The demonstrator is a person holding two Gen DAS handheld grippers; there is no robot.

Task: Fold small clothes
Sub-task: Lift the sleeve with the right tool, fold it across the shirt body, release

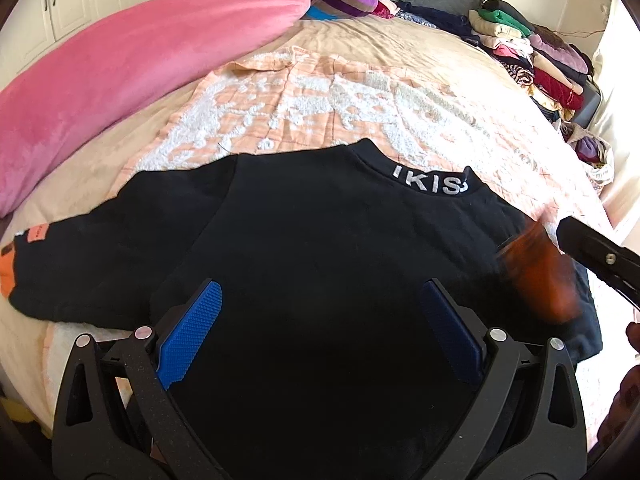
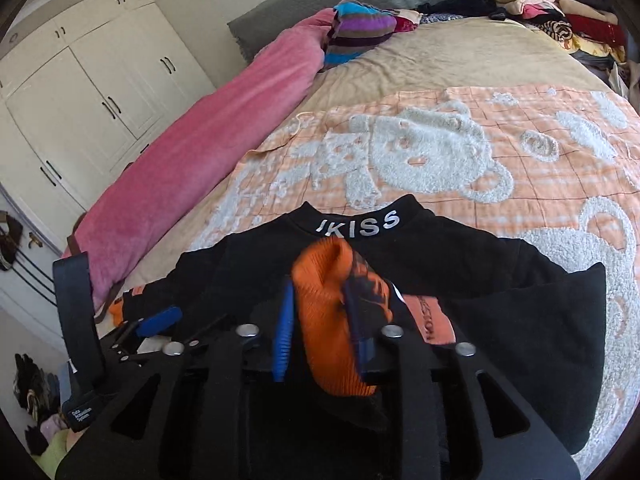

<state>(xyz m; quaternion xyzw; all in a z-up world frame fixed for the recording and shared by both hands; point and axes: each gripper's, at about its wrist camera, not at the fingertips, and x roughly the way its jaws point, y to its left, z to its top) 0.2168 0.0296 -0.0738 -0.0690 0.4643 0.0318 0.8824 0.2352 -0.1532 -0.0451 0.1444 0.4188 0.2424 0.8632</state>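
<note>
A black sweatshirt (image 1: 320, 220) lies flat on the bed, its back up. Its collar, lettered in white (image 2: 360, 226), points away from me. The left sleeve stretches out leftward and ends in an orange cuff (image 1: 8, 276). My left gripper (image 1: 320, 320) hovers open over the shirt's lower body, blue pads wide apart with nothing between them. The right sleeve is folded in over the back. Its orange ribbed cuff (image 2: 332, 320) sits bunched between the fingers of my right gripper (image 2: 320, 320), whose jaws stand partly apart. In the left wrist view that cuff (image 1: 540, 272) shows blurred at the right edge.
An orange-and-white bear-patterned blanket (image 2: 440, 152) lies under the shirt. A rolled pink blanket (image 1: 120, 80) runs along the left side. A striped garment (image 2: 352, 32) and a pile of clothes (image 1: 540, 60) sit at the far end. White wardrobe doors (image 2: 80, 92) stand on the left.
</note>
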